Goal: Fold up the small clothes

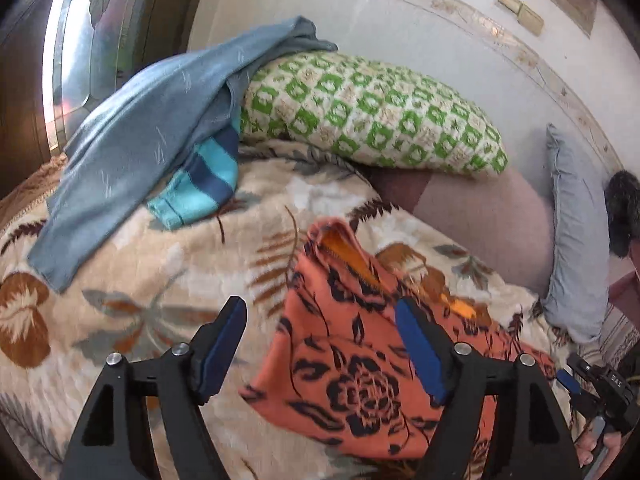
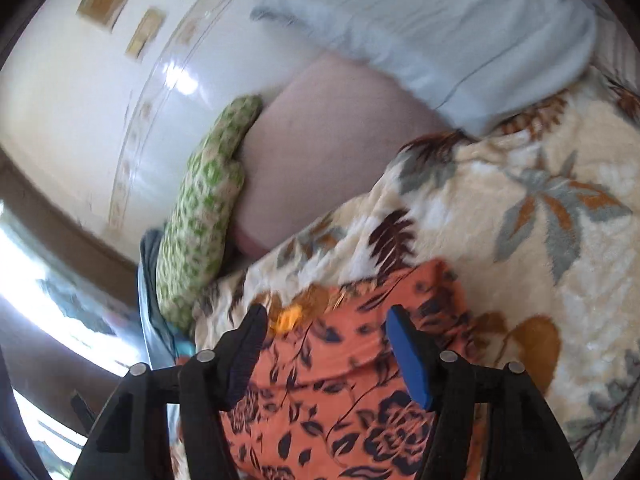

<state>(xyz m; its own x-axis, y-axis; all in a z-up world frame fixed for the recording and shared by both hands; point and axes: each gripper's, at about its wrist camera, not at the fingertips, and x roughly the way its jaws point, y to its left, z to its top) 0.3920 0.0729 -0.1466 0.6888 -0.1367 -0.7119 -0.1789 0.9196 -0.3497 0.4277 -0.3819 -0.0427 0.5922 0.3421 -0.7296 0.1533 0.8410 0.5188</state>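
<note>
From my left wrist view I see the left tongs (image 1: 320, 320) spread wide, with nothing pinched between them; the orange garment with black flowers (image 1: 352, 376) lies on the bed below, passing under the right-hand finger (image 1: 420, 356) and reaching partway into the gap, but the pads are not pressing it. That garment rests on the cream floral blanket (image 1: 140, 320) that covers the bed, bunched up toward its far end where an orange lining shows. Further back on the blanket I have a blue-grey cloth (image 1: 132, 152) draped over a turquoise and navy striped piece (image 1: 204, 184), both leaning against a green and white patterned pillow (image 1: 372, 116). A pale grey pillow (image 1: 576, 248) lies to the right, beside a mauve sheet (image 1: 488, 216). At the right edge I can make out the other tool (image 1: 600, 392) and the fingers of the hand holding it. In my right wrist view, which is blurred, the right tongs (image 2: 328, 328) stand partly open above the same orange garment (image 2: 340, 400); the fabric fills the space below and between the fingers, yet neither pad appears to clamp it. The floral blanket (image 2: 520, 220) spreads to the right, with the green pillow (image 2: 200, 216) and grey pillow (image 2: 460, 32) beyond.
</note>
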